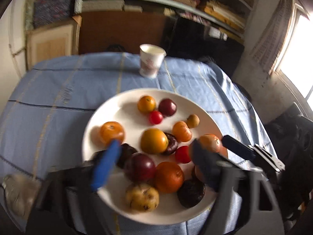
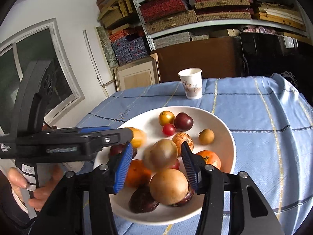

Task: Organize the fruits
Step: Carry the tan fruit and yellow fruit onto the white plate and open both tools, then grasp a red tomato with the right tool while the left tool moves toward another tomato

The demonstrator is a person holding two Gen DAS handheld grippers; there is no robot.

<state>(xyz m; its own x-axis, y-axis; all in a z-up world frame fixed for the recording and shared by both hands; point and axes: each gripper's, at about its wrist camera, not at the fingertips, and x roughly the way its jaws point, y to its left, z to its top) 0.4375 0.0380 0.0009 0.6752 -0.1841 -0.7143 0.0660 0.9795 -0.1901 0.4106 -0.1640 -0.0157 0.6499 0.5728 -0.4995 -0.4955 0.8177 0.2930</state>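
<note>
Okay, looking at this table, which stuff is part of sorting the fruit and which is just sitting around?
Part of the job:
- white plate
- fruits on it, such as the pale round fruit and red cherry tomato
- left gripper and right gripper, both open

Just lying about:
- paper cup
- blue tablecloth
- shelves of boxes

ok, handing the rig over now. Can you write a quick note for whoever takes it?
Left tongs: open, holding nothing, low over the near side of the plate.
Right tongs: open, also over the plate. A blurred tan fruit lies between the fingers and is not clamped.
Things: all the fruit is mixed on the white plate, including oranges, dark plums and small red ones. A paper cup stands behind it on the blue tablecloth.
Done: no grouping is visible.
Left: sort the fruit by kind.
</note>
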